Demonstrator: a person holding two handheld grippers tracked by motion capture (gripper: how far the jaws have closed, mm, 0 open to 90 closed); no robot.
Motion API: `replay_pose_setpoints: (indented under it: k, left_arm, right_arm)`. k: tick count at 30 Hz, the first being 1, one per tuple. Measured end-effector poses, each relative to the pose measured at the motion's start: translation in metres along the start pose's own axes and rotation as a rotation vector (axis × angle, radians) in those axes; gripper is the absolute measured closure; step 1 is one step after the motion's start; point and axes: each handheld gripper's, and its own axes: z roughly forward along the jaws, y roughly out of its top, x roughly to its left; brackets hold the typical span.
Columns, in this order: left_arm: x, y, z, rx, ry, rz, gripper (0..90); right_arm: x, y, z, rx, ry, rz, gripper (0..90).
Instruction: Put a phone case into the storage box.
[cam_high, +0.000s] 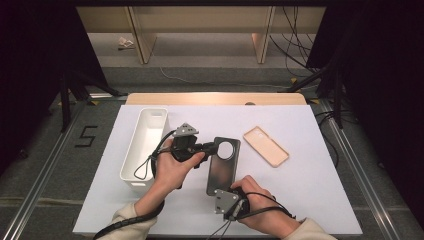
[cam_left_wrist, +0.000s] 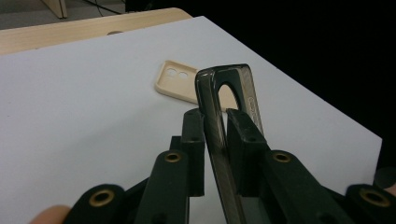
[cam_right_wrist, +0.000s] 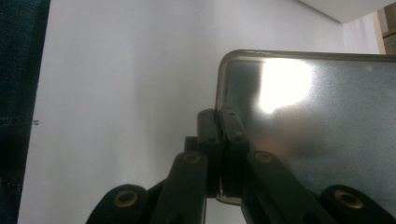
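Table: the white table sheet (cam_high: 310, 200) has open room to the right of both hands.
Tray: the long white plastic tray (cam_high: 145, 145) stands just left of the left gripper.
Case: the dark smoky translucent phone case (cam_high: 222, 167) is between the grippers, with its long axis from near to far.
Left gripper: the left gripper (cam_high: 210, 147) is clamped on the far, camera-hole end of the case.
Right gripper: the right gripper (cam_high: 234, 192) is clamped on the near edge.
Other case: the beige phone case (cam_high: 265, 145) lies apart, to the right.

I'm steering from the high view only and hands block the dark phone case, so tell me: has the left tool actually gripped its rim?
Observer: Yes, the left tool pinches the dark phone case by its side wall, one jaw inside, one outside, below the camera cutout.
Operator: And the right tool?
Observer: The right tool is shut on its rim near a corner.
Operator: Beige phone case clear?
Observer: The beige phone case lies apart, showing two small round holes.
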Motion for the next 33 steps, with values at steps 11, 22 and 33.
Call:
replay_pose_setpoints:
  k: [11, 22, 33]
  left_arm:
    - [-0.004, 0.0, -0.002, -0.041, 0.019, 0.068, 82.9]
    - [-0.001, 0.002, -0.012, -0.114, 0.087, 0.136, 82.9]
    - [0.002, 0.004, -0.019, -0.161, 0.12, 0.159, 82.9]
  right_arm:
    - [-0.005, -0.003, -0.003, -0.04, -0.037, 0.071, 74.5]
    - [-0.011, -0.01, -0.009, -0.138, -0.094, 0.213, 51.3]
    - [-0.02, -0.03, -0.022, -0.204, -0.161, 0.381, 35.9]
